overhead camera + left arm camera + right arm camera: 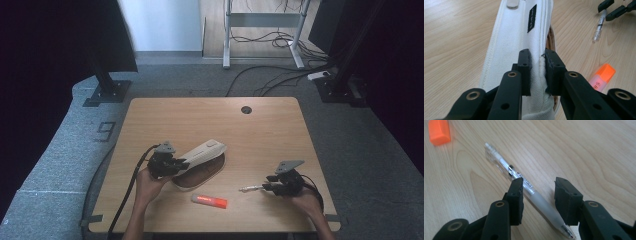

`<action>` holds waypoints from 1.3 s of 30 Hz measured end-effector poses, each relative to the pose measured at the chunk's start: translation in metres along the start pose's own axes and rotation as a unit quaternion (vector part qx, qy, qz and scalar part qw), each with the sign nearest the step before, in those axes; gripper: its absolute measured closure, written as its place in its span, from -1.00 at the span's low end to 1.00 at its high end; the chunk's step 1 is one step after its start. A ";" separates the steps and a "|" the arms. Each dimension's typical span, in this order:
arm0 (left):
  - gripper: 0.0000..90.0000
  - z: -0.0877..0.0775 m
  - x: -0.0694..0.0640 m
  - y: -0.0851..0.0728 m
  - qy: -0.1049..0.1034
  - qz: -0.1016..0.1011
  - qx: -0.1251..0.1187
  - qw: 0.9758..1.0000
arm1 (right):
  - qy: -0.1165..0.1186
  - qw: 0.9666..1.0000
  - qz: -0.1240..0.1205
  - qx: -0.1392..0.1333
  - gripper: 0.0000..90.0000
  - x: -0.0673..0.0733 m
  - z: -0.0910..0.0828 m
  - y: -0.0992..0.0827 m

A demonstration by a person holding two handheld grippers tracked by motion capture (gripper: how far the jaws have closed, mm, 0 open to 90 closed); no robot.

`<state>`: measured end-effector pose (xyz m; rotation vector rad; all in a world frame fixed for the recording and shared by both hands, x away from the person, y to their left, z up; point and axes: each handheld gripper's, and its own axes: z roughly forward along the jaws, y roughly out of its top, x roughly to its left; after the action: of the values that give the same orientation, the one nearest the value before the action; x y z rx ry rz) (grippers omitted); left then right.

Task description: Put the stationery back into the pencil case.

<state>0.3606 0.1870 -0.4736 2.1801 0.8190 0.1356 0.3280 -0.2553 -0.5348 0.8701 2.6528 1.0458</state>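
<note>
High view: on the light wooden tabletop [210, 117], the white canvas pencil case [202, 152] lies left of centre — the left gripper [537, 62] has its fingers pinching the case's fabric edge. Right of the case, the right gripper [537, 192] has its fingers spread around the clear plastic pen [524, 185], not pressing it — just beside the case lies an orange highlighter [210, 201].

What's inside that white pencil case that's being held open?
The left hand-held gripper pinches one edge of the white pencil case, lifting it open. In the high view a brown lining shows inside. Any contents are hidden by the raised flap and shadow.
</note>
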 end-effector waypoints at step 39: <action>0.70 -0.001 0.000 0.000 0.001 -0.002 -0.006 1.000 | -0.020 0.999 0.026 -0.044 0.75 0.004 -0.008 0.013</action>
<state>0.3609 0.1875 -0.4728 2.1669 0.8222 0.1400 0.3278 -0.2496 -0.5194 0.9361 2.5438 1.1347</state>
